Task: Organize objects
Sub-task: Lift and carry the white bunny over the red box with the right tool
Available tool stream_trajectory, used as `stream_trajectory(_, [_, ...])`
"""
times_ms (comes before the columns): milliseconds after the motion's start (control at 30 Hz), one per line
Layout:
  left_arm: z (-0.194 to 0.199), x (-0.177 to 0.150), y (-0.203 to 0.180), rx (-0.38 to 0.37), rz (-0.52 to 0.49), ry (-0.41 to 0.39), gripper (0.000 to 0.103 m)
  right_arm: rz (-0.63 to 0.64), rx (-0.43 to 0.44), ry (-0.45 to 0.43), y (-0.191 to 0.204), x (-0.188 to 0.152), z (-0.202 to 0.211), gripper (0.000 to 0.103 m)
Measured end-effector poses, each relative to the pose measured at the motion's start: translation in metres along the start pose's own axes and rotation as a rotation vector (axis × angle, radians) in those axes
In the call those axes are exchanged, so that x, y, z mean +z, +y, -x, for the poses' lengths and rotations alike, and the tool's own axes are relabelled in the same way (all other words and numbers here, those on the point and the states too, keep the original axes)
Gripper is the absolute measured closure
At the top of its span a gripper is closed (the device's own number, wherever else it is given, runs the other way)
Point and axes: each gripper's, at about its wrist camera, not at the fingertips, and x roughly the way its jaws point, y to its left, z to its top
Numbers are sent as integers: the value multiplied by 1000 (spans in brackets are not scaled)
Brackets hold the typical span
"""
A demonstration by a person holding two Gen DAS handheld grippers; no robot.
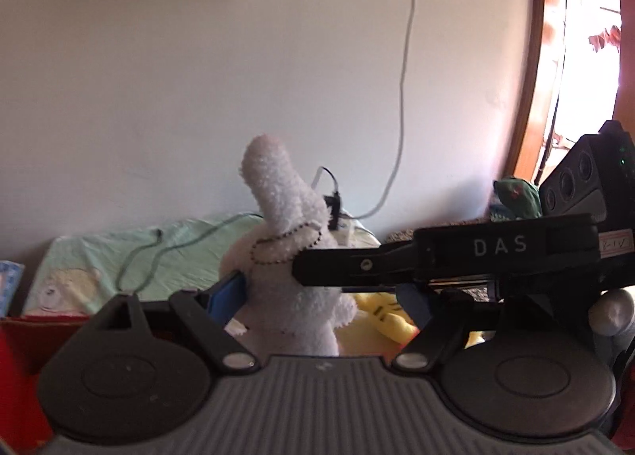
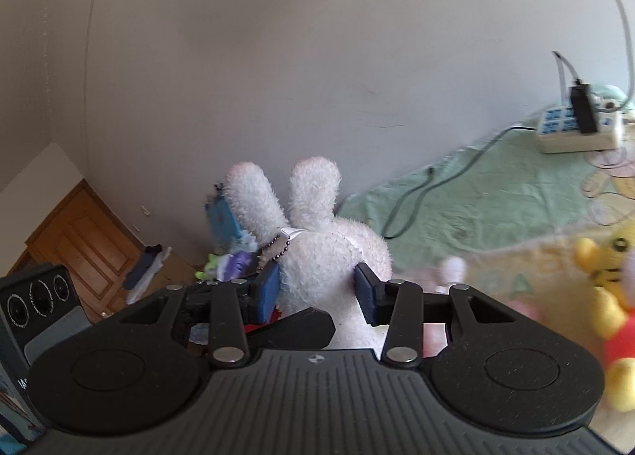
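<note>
Right gripper fingers clamped on white plush rabbit; left gripper fingers also pinching it. Free one before moving.

1. The plush rabbit is sitting upright between the right gripper fingers, with the wall right behind it.
2. The left gripper is coming at the same rabbit from the side, crossing the right one.
3. The blanket is lying off to the right, with a power strip sitting on it.
4. A stuffed bear is lying at the far right, nearer than the blanket.
</note>
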Motion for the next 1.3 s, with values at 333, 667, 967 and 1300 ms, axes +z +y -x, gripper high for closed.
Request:
stream_trajectory(333, [53, -12, 100, 127, 46, 5, 22, -79, 116, 90, 47, -16, -111, 59])
stream_trajectory(667, [54, -56, 184, 210, 94, 153, 22, -369, 120, 226, 41, -66, -212, 59])
stream_trajectory(967, [35, -69, 215, 236, 105, 233, 22, -420, 64, 266, 50, -86, -240, 59])
stream_trajectory(1300, [24, -77, 230, 261, 126, 320, 22, -406, -7, 298, 45, -92, -259, 58])
